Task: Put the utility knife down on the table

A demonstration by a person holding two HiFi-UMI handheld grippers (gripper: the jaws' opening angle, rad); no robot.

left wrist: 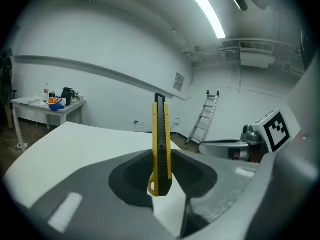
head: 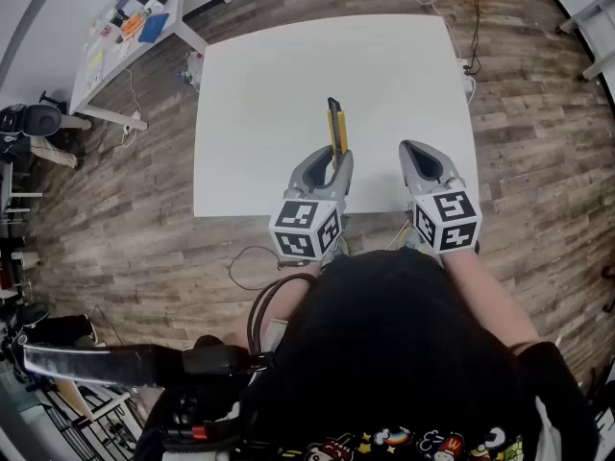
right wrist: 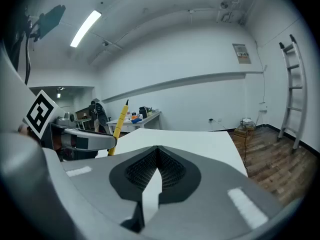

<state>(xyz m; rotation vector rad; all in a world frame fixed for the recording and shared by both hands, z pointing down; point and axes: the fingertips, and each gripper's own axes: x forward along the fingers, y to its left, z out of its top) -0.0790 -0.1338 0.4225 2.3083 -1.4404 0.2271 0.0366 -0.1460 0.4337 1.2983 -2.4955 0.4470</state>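
A yellow and black utility knife [head: 334, 126] sticks out forward from my left gripper [head: 330, 157], which is shut on its rear end. The left gripper view shows the knife [left wrist: 161, 146] standing on edge between the closed jaws, tip pointing away over the white table [left wrist: 75, 144]. My right gripper [head: 420, 157] hovers beside it near the table's front edge, shut with nothing between its pads [right wrist: 150, 171]. From the right gripper view the knife [right wrist: 118, 125] shows at the left, held by the left gripper [right wrist: 82, 140].
The white table [head: 288, 75] stands on a wood floor. A second table [head: 125, 27] with small items is at the far left. A ladder [left wrist: 205, 115] leans on the wall. Cables [head: 248, 262] lie on the floor by the near edge.
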